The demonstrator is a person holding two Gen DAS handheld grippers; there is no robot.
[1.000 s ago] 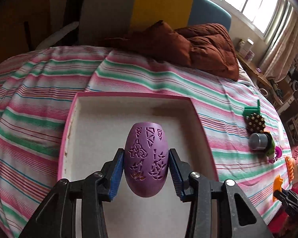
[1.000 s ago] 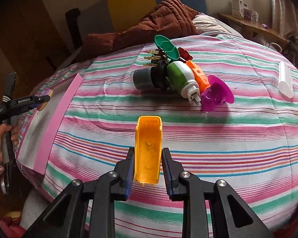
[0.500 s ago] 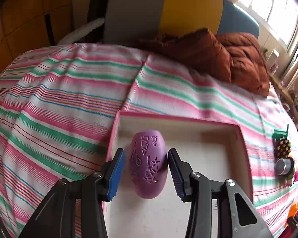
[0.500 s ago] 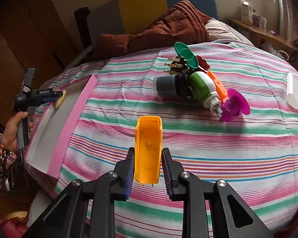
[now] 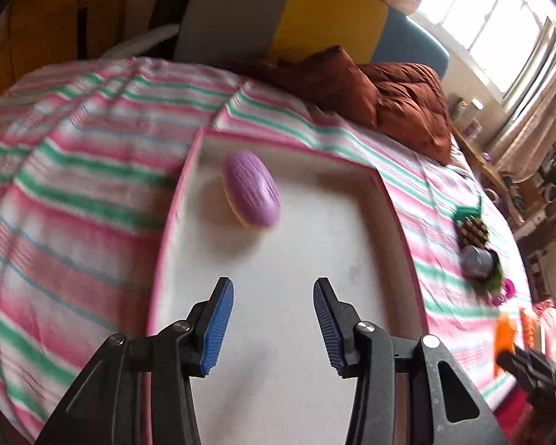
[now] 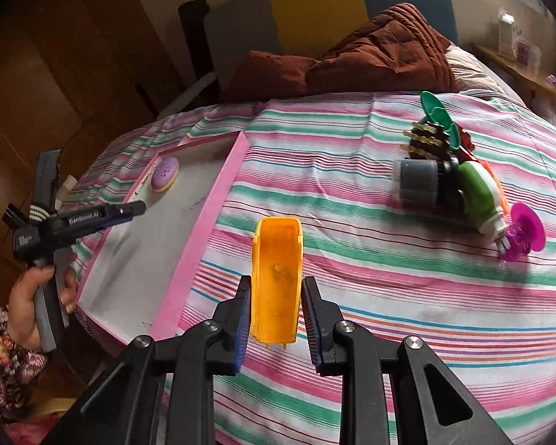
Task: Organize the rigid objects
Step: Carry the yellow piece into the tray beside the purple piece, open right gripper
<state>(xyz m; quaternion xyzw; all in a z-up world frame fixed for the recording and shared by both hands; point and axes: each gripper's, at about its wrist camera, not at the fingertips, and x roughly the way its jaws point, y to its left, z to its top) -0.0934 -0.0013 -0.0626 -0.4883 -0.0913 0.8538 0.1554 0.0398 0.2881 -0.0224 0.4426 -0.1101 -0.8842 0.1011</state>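
The right tool (image 6: 272, 315) gripped the orange piece (image 6: 276, 282), long axis pointing up-frame; the pink tray (image 6: 204, 230) lay left. The left tool (image 5: 272, 324) stood open, empty.

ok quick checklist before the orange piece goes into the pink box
1. Right gripper shut on the orange plastic scoop-shaped piece: ok.
2. Left gripper open with nothing between its pads: ok.
3. Purple oval patterned piece lying inside the shallow pink-rimmed box: ok.
4. Bare floor left in the box: ok.
5. Left gripper out of the way of the box: not ok, it hangs over it.
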